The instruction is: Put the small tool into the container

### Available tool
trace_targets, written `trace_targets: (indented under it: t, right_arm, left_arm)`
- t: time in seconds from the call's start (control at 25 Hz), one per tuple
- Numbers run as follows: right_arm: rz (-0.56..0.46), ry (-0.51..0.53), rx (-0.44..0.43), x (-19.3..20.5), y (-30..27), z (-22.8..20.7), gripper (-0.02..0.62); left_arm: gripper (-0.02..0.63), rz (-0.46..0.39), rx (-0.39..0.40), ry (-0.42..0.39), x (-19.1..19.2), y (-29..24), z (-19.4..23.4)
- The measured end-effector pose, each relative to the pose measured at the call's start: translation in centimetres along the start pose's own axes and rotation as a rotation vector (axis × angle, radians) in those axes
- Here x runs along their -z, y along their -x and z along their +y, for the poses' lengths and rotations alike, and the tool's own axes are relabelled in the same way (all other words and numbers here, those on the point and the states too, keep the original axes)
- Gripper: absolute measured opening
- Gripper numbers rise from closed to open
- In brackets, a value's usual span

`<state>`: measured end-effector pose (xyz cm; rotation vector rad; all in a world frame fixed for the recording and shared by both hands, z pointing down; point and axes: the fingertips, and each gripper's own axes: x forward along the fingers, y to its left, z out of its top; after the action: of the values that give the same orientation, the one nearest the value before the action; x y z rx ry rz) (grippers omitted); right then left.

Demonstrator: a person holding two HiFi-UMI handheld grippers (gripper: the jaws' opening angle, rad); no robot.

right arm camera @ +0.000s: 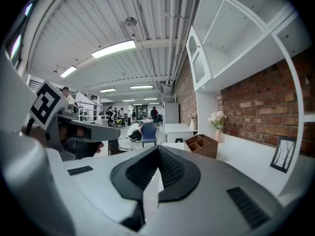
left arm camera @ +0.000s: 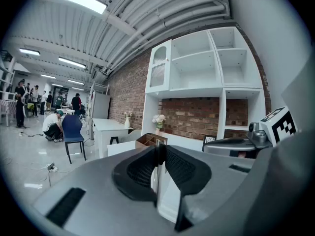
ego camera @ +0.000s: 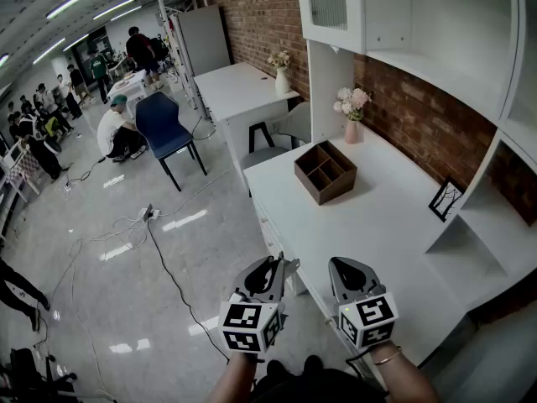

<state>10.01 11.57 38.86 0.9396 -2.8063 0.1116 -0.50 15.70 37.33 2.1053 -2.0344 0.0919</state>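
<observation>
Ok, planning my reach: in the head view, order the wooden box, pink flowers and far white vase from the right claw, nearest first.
1. Wooden box, straight ahead.
2. Pink flowers, behind it.
3. White vase, farthest back, left.

On the tabletop (ego camera: 382,233) the container (ego camera: 325,171) sits far left, a flower vase (ego camera: 352,117) just behind it, a picture frame (ego camera: 444,200) well right.

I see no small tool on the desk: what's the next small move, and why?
Probably step closer and scan the white desk: left gripper and right gripper are shut, empty, held at its near end, and only a wooden organizer, flower vase and picture frame show on it.
</observation>
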Motion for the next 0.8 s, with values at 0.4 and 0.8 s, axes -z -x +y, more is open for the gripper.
trace_targets:
  t: [0.4, 0.8]
  right_arm:
    - [-0.002, -0.045, 0.035, 0.5, -0.3, -1.9, 0.003]
    - [0.008, -0.053, 0.04, 0.7, -1.0, -3.2, 0.003]
  left_arm:
    - [0.067, 0.02, -0.01, 0.009, 0.7, -1.3, -0.1]
    - [0.067, 0.016, -0.042, 0.005, 0.6, -2.4, -0.2]
